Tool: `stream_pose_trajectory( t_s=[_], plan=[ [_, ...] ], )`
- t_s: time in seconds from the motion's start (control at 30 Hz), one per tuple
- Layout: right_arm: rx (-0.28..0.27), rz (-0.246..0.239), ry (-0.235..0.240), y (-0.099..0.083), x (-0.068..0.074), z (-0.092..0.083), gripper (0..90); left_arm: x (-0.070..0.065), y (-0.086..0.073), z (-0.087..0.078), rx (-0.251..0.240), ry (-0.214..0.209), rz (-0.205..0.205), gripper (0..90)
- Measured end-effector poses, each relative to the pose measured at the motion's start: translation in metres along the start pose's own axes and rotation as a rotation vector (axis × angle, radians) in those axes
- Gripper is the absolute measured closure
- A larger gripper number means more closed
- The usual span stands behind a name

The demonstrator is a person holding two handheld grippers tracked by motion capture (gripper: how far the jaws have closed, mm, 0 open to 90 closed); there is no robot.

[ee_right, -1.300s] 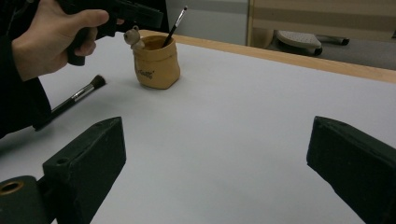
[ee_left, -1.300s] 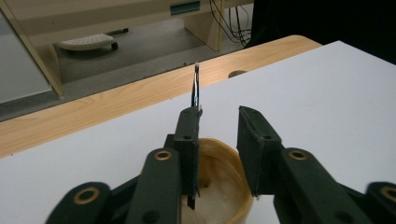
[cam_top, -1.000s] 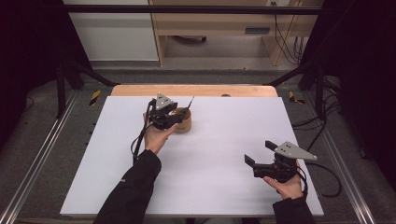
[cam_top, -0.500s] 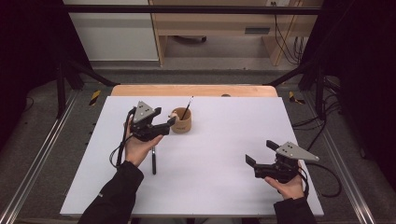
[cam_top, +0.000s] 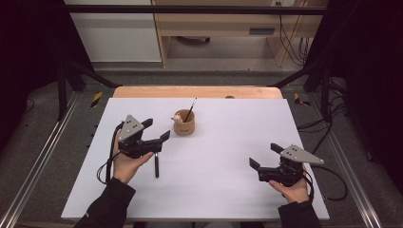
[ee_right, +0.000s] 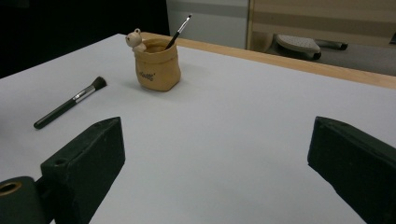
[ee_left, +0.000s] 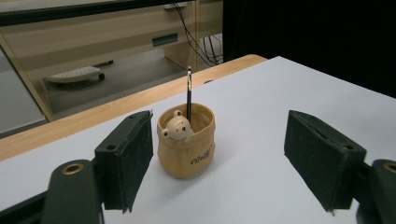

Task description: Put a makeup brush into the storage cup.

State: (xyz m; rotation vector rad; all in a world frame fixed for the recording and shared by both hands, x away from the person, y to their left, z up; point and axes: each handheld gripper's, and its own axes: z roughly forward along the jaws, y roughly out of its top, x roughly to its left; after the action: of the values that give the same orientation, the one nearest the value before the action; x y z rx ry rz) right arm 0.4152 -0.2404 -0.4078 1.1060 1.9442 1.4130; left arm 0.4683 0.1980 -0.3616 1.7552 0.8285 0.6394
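Note:
A tan pot with a bear's head (cam_top: 184, 124) stands on the white table top (cam_top: 228, 190), a thin dark brush (cam_top: 191, 110) leaning up out of it. A thicker black brush (cam_top: 156, 166) lies flat to the pot's front left. My left gripper (cam_top: 157, 129) hovers left of the pot, apart from it. Its jaws have just been opening and nothing lies between them. In the left gripper view the pot (ee_left: 186, 144) sits beyond the spread jaws. My right gripper (cam_top: 264, 155) rests open near the front right; its view takes in the pot (ee_right: 156, 65) and the black brush (ee_right: 70, 103).
A wooden strip (cam_top: 197, 91) borders the table's far edge. Metal rails (cam_top: 45, 156) run along both sides. Cables trail from each gripper toward the person's sleeves. A wide stretch of table top separates the two hands.
My left gripper has drawn back from the pot toward the left and its jaws stand wider. The black brush on the table has come out from under the forearm. The right gripper stayed put.

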Motion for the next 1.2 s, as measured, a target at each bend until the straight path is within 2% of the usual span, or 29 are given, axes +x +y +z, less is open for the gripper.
stream_pose_trajectory(
  t_s=[0.3, 0.6, 0.77, 0.8, 0.97, 1.2],
  plan=[
    [0.0, 0.002, -0.002, -0.001, 0.0, 0.0, 4.6, 0.008, -0.018, -0.025, -0.014, -0.002, -0.039, 18.6],
    [0.008, -0.008, -0.001, -0.001, 0.001, 0.002, 4.6, 0.017, -0.037, -0.051, 0.0, 0.014, -0.047, 17.7],
    [0.007, -0.005, -0.002, -0.002, 0.001, 0.001, 4.6, 0.021, -0.046, -0.059, 0.015, 0.027, -0.047, 17.0],
    [0.006, -0.003, -0.002, -0.002, 0.001, 0.001, 4.6, 0.025, -0.052, -0.063, 0.018, 0.03, -0.054, 17.0],
    [0.011, 0.001, -0.003, -0.003, 0.001, 0.001, 4.6, 0.03, -0.057, -0.069, 0.015, 0.047, -0.074, 16.7],
    [0.013, 0.002, -0.007, -0.003, 0.001, 0.001, 4.6, 0.034, -0.066, -0.077, 0.035, 0.07, -0.062, 15.9]
  ],
)
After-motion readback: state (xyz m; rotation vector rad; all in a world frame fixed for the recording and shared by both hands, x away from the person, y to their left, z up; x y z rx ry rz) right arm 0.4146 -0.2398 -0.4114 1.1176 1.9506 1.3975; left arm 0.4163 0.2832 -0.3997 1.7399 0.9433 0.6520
